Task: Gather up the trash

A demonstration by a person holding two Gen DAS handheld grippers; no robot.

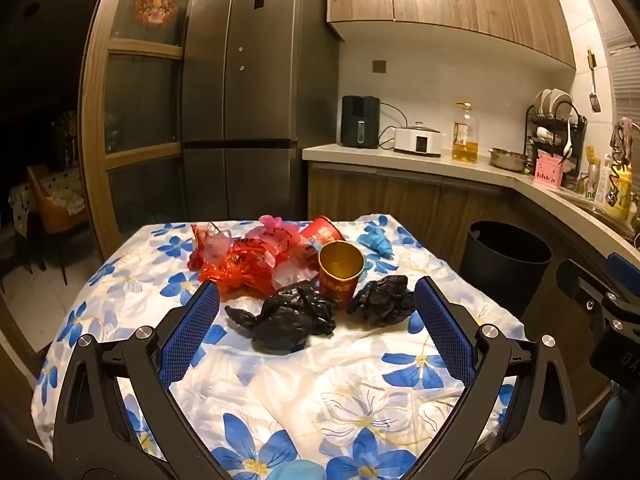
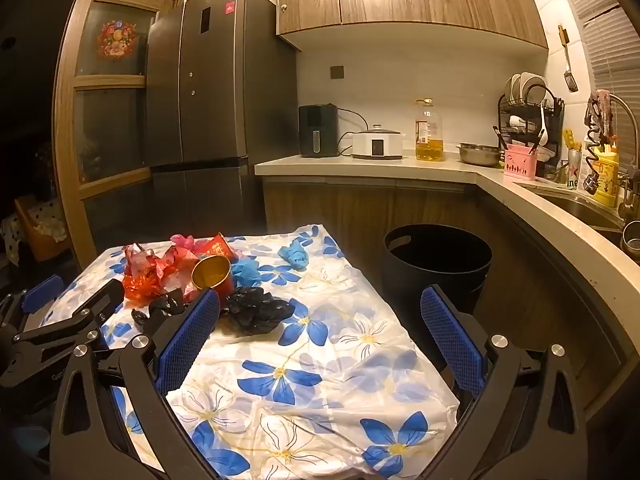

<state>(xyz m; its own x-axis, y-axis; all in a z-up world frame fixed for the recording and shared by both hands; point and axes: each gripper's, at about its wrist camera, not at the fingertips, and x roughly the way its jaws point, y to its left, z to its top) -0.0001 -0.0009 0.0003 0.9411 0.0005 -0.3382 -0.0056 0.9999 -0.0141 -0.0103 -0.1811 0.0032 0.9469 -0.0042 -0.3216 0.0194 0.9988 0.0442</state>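
Both sets of jaws gape wide, left gripper (image 1: 316, 316) and right gripper (image 2: 320, 328) alike, nothing between them. The round black plastic bin (image 2: 436, 264) waits off the tabletop at two o'clock. Biggest piece, the crinkly red plastic bag heap (image 1: 240, 260) at eleven o'clock: featherlight, slippery, so pinch a thick fold. Crumpled black plastic bags (image 1: 288, 320) at twelve: soft, bite the bulk. The upright red paper cup with gold lining (image 1: 340, 276) will likely crush; take its rim gently.
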